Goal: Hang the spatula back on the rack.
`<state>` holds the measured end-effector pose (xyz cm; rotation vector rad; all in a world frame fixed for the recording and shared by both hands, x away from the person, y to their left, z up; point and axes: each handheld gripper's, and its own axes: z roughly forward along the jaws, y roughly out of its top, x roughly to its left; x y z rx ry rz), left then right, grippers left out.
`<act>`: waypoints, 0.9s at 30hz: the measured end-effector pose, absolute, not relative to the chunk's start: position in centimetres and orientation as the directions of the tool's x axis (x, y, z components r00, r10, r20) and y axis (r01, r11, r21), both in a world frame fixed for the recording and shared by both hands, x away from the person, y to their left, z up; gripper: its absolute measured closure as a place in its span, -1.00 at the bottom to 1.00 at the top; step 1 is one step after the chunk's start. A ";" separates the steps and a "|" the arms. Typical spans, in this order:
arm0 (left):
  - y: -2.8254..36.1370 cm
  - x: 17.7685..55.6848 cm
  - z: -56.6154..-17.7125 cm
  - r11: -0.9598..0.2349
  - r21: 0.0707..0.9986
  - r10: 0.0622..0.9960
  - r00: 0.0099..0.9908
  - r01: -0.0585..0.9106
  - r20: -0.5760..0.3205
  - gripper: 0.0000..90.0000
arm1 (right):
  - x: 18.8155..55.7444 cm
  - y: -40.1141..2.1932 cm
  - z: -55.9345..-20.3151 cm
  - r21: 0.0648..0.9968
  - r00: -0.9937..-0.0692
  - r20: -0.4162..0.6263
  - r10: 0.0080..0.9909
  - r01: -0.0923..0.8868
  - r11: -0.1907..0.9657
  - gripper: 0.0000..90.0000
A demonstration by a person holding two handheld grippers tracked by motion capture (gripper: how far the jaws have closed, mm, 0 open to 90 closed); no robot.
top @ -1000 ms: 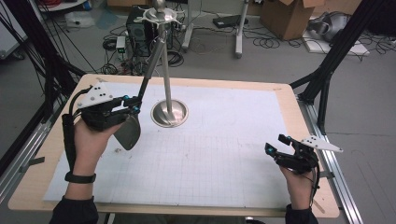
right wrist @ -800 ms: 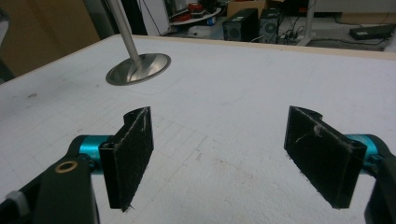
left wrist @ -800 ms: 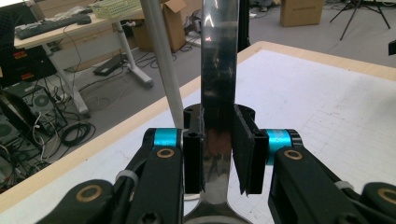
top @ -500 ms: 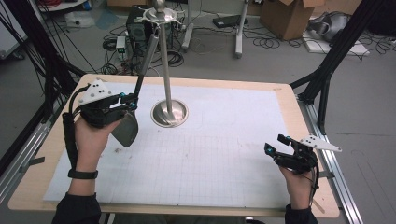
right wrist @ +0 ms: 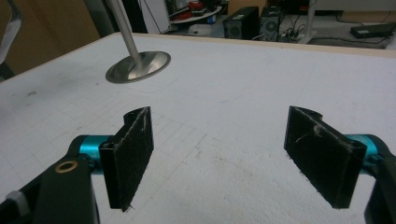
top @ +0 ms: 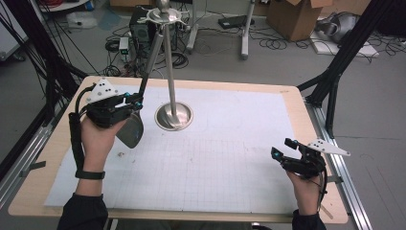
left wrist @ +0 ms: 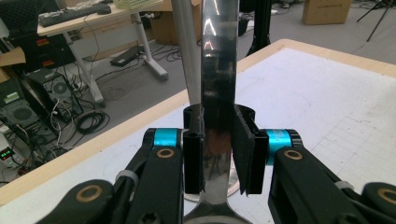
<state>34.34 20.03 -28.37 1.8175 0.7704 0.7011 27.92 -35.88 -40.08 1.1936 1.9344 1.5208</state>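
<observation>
Looking along the right gripper [right wrist: 219,158], jaws standing wide apart with nothing between the pads [right wrist: 133,154]. Hovering over the white gridded mat [right wrist: 261,84], lightly smudged. Showing the stand's round metal base [right wrist: 137,65] resting ahead at upper left, its pole [right wrist: 122,25] rising out of frame.

Steel spatula [top: 135,128] (blade down), handle tilted toward stand [top: 168,72]

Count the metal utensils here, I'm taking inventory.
1: a shiny steel spatula-like utensil clamped in the left gripper, its handle slanting up toward the steel stand's top. None seen elsewhere.
</observation>
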 end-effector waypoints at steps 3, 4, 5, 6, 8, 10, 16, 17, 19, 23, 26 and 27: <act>19.9 34.5 -28.5 -0.301 0.934 0.773 0.623 0.192 0.121 0.67 | 28.0 -35.9 -40.1 0.927 -0.553 0.186 0.812 0.373 0.042 -0.50; 19.9 34.6 -28.5 -0.303 0.933 0.774 0.622 0.194 0.122 0.67 | 28.0 -35.9 -40.1 0.927 -0.553 0.186 0.812 0.374 0.043 -0.50; 19.8 34.7 -28.5 -0.302 0.933 0.776 0.619 0.198 0.120 0.67 | 28.0 -35.9 -40.1 0.927 -0.554 0.184 0.812 0.373 0.044 -0.50; 19.8 34.7 -28.6 -0.298 0.934 0.780 0.614 0.199 0.118 0.66 | 28.0 -35.9 -40.1 0.927 -0.554 0.183 0.812 0.373 0.045 -0.50; 19.9 34.8 -28.7 -0.298 0.934 0.784 0.609 0.199 0.120 0.67 | 28.0 -35.8 -40.1 0.927 -0.553 0.182 0.813 0.371 0.045 -0.50; 19.9 34.9 -28.9 -0.291 0.936 0.788 0.604 0.200 0.116 0.66 | 28.0 -35.8 -40.1 0.925 -0.553 0.188 0.812 0.377 0.042 -0.50; 19.8 35.1 -29.4 -0.276 0.940 0.799 0.591 0.199 0.109 0.66 | 28.0 -35.8 -40.2 0.925 -0.554 0.186 0.812 0.377 0.045 -0.50; 19.7 35.1 -29.6 -0.267 0.944 0.801 0.589 0.196 0.104 0.66 | 28.0 -35.8 -40.2 0.926 -0.555 0.184 0.811 0.375 0.047 -0.50; 19.7 35.2 -29.7 -0.264 0.944 0.798 0.594 0.196 0.100 0.66 | 28.0 -35.8 -40.2 0.925 -0.554 0.185 0.812 0.377 0.046 -0.50; 19.5 35.4 -29.9 -0.259 0.946 0.799 0.594 0.195 0.096 0.66 | 28.0 -35.8 -40.3 0.923 -0.553 0.186 0.812 0.381 0.048 -0.50; 19.5 35.5 -30.0 -0.259 0.946 0.799 0.594 0.193 0.098 0.66 | 28.0 -35.8 -40.3 0.923 -0.553 0.185 0.812 0.381 0.049 -0.50; 19.5 35.5 -30.1 -0.258 0.947 0.799 0.594 0.191 0.098 0.65 | 28.0 -35.8 -40.3 0.923 -0.552 0.185 0.813 0.382 0.049 -0.50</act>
